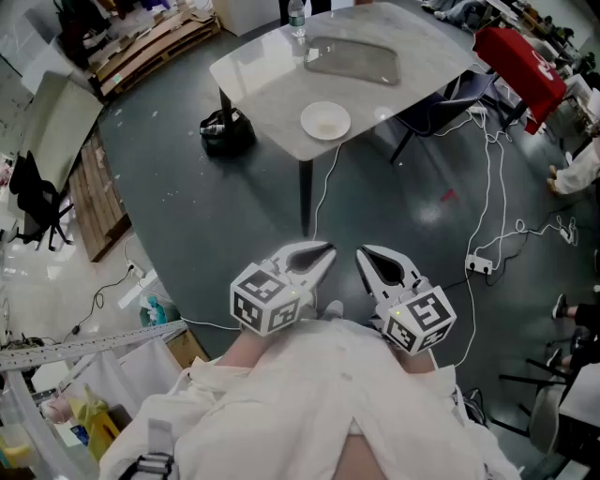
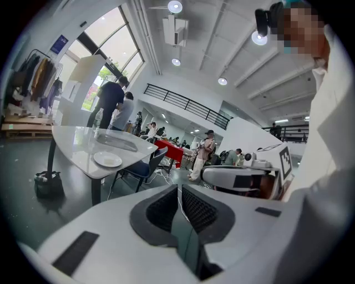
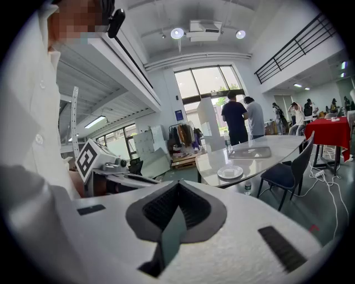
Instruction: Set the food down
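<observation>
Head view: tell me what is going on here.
A person stands back from the table, holding a gripper in each hand close to the body. The left gripper and the right gripper both have their jaws shut with nothing between them, so no food is being carried. On the table ahead sit a white plate, a clear tray and a bottle. Neither gripper is near them.

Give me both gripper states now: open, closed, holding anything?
Left gripper: closed, empty.
Right gripper: closed, empty.
</observation>
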`<control>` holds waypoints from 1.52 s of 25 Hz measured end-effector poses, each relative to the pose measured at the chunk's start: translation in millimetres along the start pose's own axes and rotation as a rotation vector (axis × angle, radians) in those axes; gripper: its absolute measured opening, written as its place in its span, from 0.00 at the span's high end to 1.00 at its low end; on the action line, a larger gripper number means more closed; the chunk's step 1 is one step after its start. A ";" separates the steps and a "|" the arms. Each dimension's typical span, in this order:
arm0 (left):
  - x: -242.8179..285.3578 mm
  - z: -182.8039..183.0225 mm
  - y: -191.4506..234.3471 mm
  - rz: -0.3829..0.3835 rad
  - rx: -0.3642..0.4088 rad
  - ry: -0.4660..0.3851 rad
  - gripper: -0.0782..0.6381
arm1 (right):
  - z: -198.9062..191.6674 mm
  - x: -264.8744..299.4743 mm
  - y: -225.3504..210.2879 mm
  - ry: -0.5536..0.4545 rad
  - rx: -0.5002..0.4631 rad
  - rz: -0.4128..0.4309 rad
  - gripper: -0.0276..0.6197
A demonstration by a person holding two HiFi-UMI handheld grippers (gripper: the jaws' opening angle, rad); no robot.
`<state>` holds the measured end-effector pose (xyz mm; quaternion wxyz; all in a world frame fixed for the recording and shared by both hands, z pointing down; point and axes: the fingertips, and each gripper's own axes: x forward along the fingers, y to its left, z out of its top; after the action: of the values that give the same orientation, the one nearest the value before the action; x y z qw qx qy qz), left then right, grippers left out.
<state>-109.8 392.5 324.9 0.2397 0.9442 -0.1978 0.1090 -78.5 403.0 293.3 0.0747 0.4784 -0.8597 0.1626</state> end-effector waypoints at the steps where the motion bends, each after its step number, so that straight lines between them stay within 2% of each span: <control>1: 1.2 -0.6 -0.5 -0.003 0.003 0.006 0.85 | -2.3 -1.3 -0.8 0.000 0.002 -0.006 0.95; 8: 11.9 -8.4 -17.2 -0.030 0.013 0.043 0.84 | -12.7 -12.0 -9.3 -0.003 0.038 -0.034 0.95; 14: 10.6 -7.9 -21.2 -0.013 0.004 0.028 0.84 | -19.4 -18.2 -10.5 0.015 0.030 -0.033 0.95; 19: 13.1 -5.5 -22.2 0.010 -0.011 -0.008 0.84 | -5.7 -28.4 -6.9 -0.048 -0.038 0.003 0.95; 22: 13.8 -7.6 -20.1 0.035 -0.034 -0.035 0.85 | -12.6 -32.9 -4.9 -0.032 -0.072 0.017 0.95; 26: 17.4 -16.1 -26.0 0.050 -0.046 -0.040 0.84 | -34.3 -42.9 -9.1 -0.004 -0.011 0.027 0.95; 31: 28.0 -19.7 -29.3 0.068 -0.054 -0.031 0.85 | -42.2 -52.7 -19.2 0.006 0.008 0.040 0.95; 38: 47.4 -33.2 -33.9 0.034 -0.055 0.041 0.85 | -44.9 -47.8 -32.7 0.012 0.032 0.054 0.95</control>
<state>-56.5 421.0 353.9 0.2675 0.9314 -0.2119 0.1267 -26.7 440.9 328.6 0.0677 0.4550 -0.8693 0.1810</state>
